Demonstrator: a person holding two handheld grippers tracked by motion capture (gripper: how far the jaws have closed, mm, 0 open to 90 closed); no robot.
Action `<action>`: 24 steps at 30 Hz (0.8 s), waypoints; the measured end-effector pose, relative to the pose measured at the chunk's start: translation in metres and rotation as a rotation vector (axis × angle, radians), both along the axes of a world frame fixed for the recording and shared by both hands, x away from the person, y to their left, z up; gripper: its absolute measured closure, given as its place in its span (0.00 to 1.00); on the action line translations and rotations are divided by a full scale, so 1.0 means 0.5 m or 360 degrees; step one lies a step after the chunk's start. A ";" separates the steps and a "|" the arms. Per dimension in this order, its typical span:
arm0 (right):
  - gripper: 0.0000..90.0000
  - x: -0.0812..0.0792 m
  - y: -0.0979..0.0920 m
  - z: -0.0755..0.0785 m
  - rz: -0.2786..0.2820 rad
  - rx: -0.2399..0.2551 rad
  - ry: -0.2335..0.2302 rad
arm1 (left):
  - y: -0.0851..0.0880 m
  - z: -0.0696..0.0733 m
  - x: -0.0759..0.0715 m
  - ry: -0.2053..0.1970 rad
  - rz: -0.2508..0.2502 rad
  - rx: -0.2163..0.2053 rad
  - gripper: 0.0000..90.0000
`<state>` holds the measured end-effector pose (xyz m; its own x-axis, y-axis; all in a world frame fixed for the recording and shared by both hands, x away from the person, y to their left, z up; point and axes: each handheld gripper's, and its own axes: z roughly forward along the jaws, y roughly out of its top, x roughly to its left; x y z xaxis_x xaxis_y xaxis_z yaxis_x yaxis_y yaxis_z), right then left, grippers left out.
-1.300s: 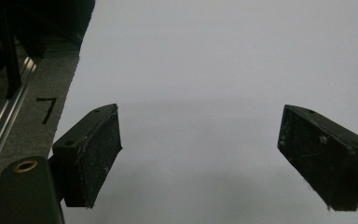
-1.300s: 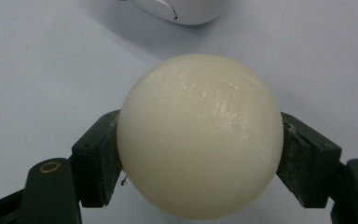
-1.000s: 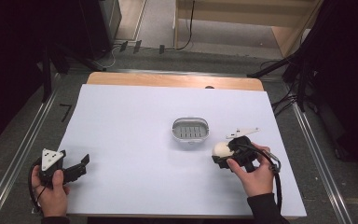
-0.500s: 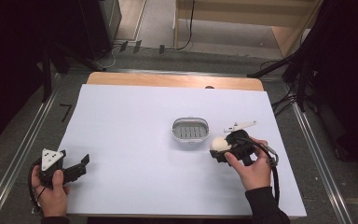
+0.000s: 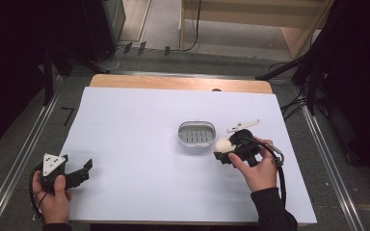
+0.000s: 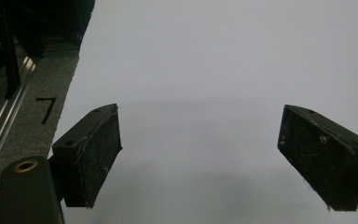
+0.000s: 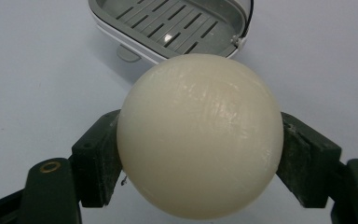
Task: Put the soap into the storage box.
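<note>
— Ball first: where is it?

— Clamped between the two jaws of my right gripper, squeezed from both sides and lifted off the white surface. It is a pale cream sphere, and the pads press its flanks.

— So the pickup is done?

— I'd judge so. What seems left is carrying it to the slotted grey dish, which sits just ahead of that gripper, near but not touching the ball. The dish is empty, its slats bare.

— How close to finished?

— Probably past halfway: grasp made, placing and release remaining. The ball must come over the rim before I let go, or it may roll away.

— And your other side?

— My left gripper rests well apart, jaws spread wide with nothing between them, bare surface ahead.
</note>
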<state>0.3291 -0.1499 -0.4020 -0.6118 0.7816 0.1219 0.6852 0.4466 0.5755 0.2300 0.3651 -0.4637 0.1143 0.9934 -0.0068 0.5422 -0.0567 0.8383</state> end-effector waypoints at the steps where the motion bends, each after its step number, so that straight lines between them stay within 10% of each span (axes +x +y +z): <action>1: 0.27 0.001 0.002 0.001 -0.0001 0.0004 0.0000 | 0.000 0.000 0.000 0.0000 -0.0001 -0.0001 0.16; 24: 0.27 0.026 0.035 0.030 0.0024 -0.0001 -0.0015 | 0.000 0.000 0.000 0.0000 -0.0002 -0.0002 0.16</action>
